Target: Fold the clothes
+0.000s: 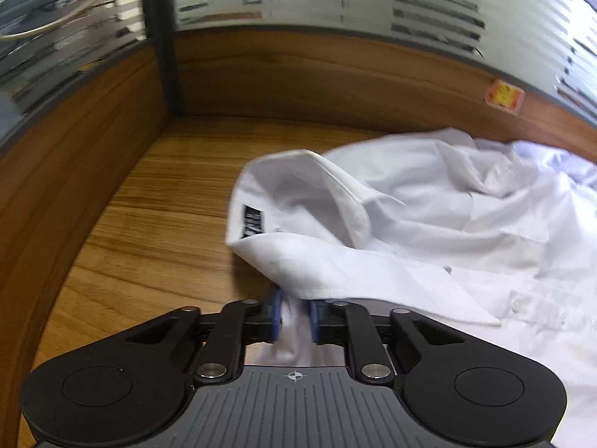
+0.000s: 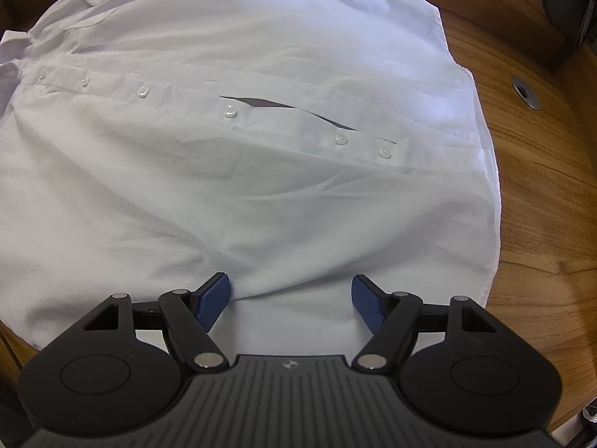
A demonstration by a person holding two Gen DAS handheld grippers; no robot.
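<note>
A white button-up shirt point(image 1: 429, 231) lies on the wooden desk point(image 1: 156, 216), its collar with a black label at the left end. My left gripper point(image 1: 294, 311) is shut on the shirt fabric just below the collar; white cloth fills the gap between the blue pads point(image 1: 277, 310). In the right wrist view the shirt point(image 2: 242, 171) lies front up with its button placket running across. My right gripper point(image 2: 291, 298) is open just above the shirt's lower body, with cloth lying between its blue pads point(image 2: 214, 300), not clamped.
Wooden partition walls with frosted glass point(image 1: 298, 74) enclose the desk's far left corner. An orange sticker point(image 1: 503, 96) is on the back wall. A metal cable grommet point(image 2: 526, 92) sits in the desk point(image 2: 541, 205) right of the shirt. A dark object point(image 2: 567, 7) stands at far right.
</note>
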